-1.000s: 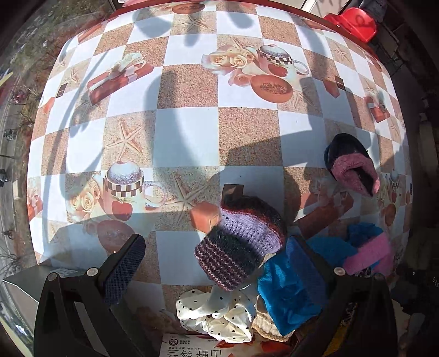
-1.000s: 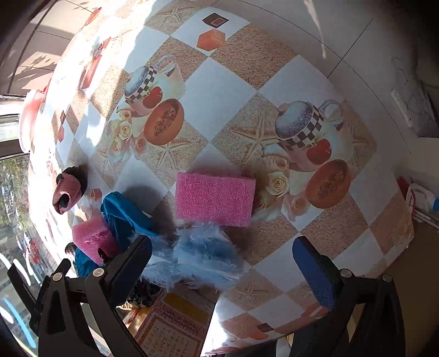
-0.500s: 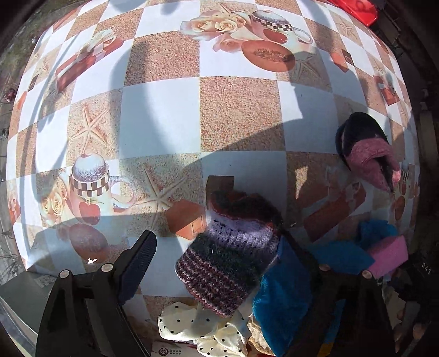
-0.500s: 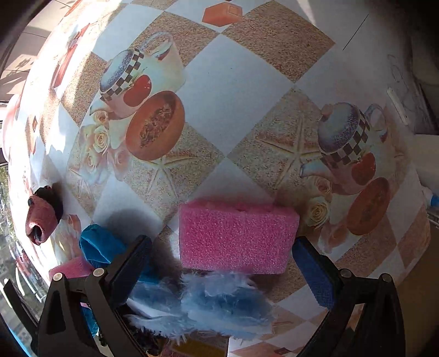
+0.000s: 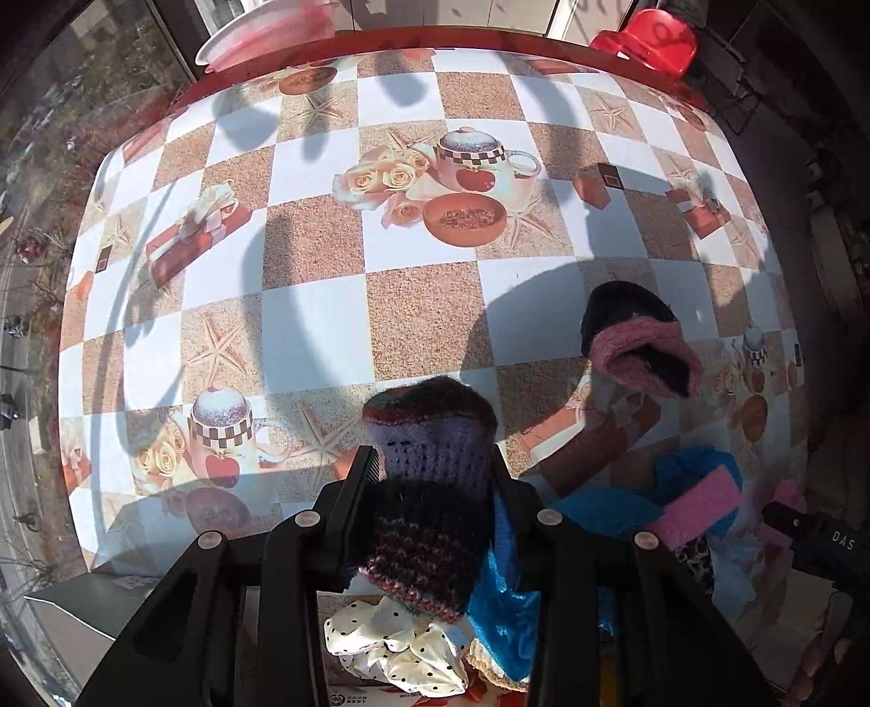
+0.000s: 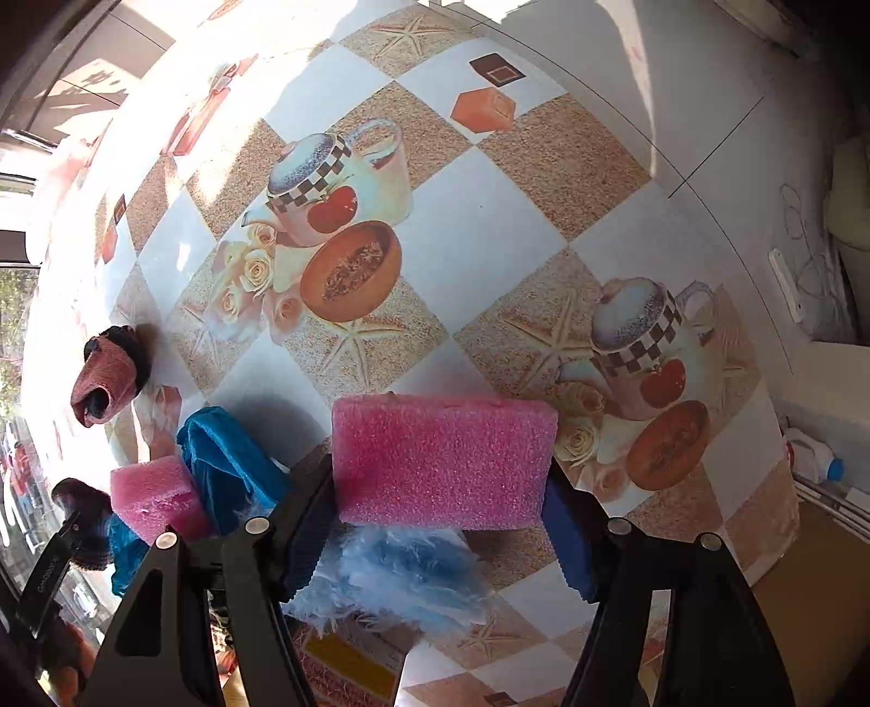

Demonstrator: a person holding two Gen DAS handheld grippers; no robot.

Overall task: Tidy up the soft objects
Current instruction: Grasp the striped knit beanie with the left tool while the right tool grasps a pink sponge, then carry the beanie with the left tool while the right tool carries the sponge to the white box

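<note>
My left gripper (image 5: 435,478) is shut on a striped purple knit hat (image 5: 429,467) and holds it above the pile at the table's near edge. My right gripper (image 6: 440,506) is shut on a large pink sponge (image 6: 443,462), squeezing its two ends. A smaller pink sponge (image 6: 155,497) lies to the left beside a blue cloth (image 6: 228,462); both also show in the left wrist view, the sponge (image 5: 698,506) and the cloth (image 5: 603,511). A pink and black knit hat (image 5: 636,342) lies on the table, seen too in the right wrist view (image 6: 106,380).
A polka-dot scrunchie (image 5: 397,647) and a pale blue fluffy item (image 6: 402,576) lie at the near edge over a printed box (image 6: 348,663). The checked tablecloth (image 5: 304,304) stretches ahead. A red chair (image 5: 647,38) and a pink basin (image 5: 261,32) stand beyond the far edge.
Both grippers were open and have closed: the left on the purple knit hat, the right on the large pink sponge. Both cameras have pulled back, so more of the table shows.
</note>
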